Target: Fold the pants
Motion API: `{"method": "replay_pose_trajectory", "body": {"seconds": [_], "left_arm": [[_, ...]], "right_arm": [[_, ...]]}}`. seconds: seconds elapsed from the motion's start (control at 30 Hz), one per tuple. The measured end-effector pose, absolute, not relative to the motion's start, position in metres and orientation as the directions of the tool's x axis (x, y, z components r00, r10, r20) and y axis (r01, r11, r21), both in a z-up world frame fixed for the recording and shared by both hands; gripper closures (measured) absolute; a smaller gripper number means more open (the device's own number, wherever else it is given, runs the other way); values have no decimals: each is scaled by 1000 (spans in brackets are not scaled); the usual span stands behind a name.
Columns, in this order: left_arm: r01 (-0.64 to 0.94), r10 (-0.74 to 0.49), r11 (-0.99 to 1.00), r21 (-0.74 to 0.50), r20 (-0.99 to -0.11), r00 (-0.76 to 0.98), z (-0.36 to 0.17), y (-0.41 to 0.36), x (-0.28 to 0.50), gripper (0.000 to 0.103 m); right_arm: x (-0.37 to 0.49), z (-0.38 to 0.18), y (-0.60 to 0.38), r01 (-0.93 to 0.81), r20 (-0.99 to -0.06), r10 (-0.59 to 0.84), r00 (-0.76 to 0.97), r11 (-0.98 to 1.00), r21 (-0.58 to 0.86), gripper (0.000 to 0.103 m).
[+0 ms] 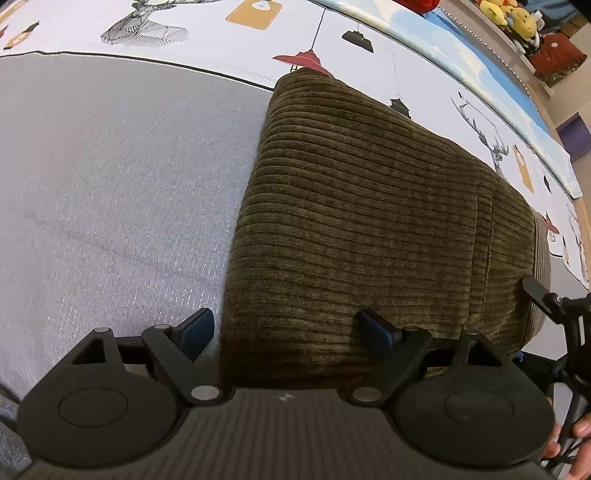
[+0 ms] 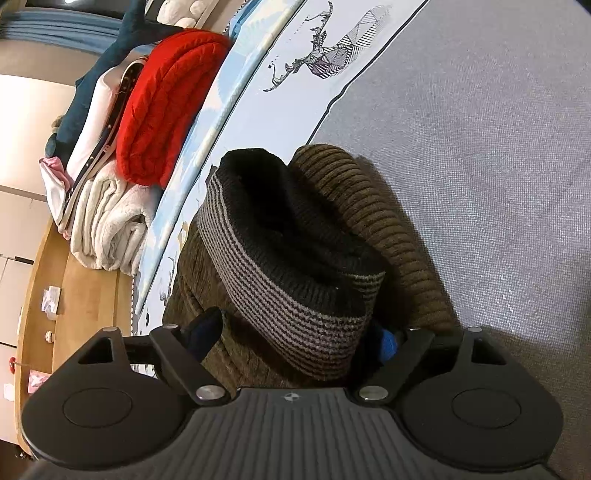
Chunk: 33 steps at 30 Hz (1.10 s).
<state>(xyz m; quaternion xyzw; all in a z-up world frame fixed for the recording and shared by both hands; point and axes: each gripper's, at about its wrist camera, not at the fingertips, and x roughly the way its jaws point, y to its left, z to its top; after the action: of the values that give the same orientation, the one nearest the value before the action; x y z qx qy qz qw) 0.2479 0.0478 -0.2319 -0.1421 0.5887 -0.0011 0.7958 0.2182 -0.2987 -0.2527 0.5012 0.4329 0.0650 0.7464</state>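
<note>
Both grippers' fingers [image 1: 284, 330] [image 2: 295, 334] spread wide, gripping nothing, over folded corduroy pants [image 1: 369, 221].

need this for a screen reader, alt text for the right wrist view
Open tongs straddle the striped waistband of folded olive corduroy pants on a grey bed. Folded clothes are stacked at left.

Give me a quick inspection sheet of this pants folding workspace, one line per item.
Surface: grey bed cover with a printed white sheet beyond it.
Job's things: olive corduroy pants lying folded; striped waistband at one end.
Clutter: nothing seen on the bed.
Grippers: left gripper open, straddling the pants' edge; right gripper open around the waistband.
Cables: nothing seen.
Surroundings: stacked folded laundry with a red knit on a wooden shelf; plush toys.
</note>
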Motion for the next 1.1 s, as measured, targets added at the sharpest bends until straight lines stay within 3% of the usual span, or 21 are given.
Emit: {"method": "replay_pose_trajectory", "body": {"seconds": [0.17,0.2,0.27,0.37,0.47,0.63,0.7,0.83,0.9,0.97,1.1], "left_arm": [[-148,-163,965,-217,-937,310,-230,44,248,14],[-147,-166,964,-219,-937,308,-228,44,248,14],[-150,-162,965,-216,-937,310,-225,44,246,14],[-151,-137,970,-192,-940,314,-222,45,245,14],[-163,-129,968,-189,-939,318,-215,47,244,14],[-169,-129,965,-200,-924,361,-196,51,239,14],[-162,-116,969,-185,-925,361,-193,49,237,14],[-144,-88,979,-142,-941,326,-205,42,234,14],[-143,-72,982,-121,-949,307,-215,38,234,13],[-147,-56,983,-107,-947,316,-217,35,234,13],[-131,-47,987,-92,-948,314,-217,33,237,13]], "right_arm": [[221,-247,-296,430,-624,505,597,456,780,20],[222,-245,-295,456,-642,493,587,454,765,24],[222,-240,-293,475,-658,482,579,456,753,48],[220,-218,-284,442,-666,454,592,507,740,63],[218,-181,-273,372,-622,460,634,524,766,70],[192,-126,-275,230,-513,472,717,536,813,71],[172,-125,-284,227,-510,443,737,548,805,72],[153,-187,-308,405,-649,348,677,560,723,71],[157,-233,-315,472,-715,370,593,560,681,67],[155,-236,-321,488,-689,381,616,502,714,64],[163,-219,-319,448,-728,372,575,601,661,55]]}}
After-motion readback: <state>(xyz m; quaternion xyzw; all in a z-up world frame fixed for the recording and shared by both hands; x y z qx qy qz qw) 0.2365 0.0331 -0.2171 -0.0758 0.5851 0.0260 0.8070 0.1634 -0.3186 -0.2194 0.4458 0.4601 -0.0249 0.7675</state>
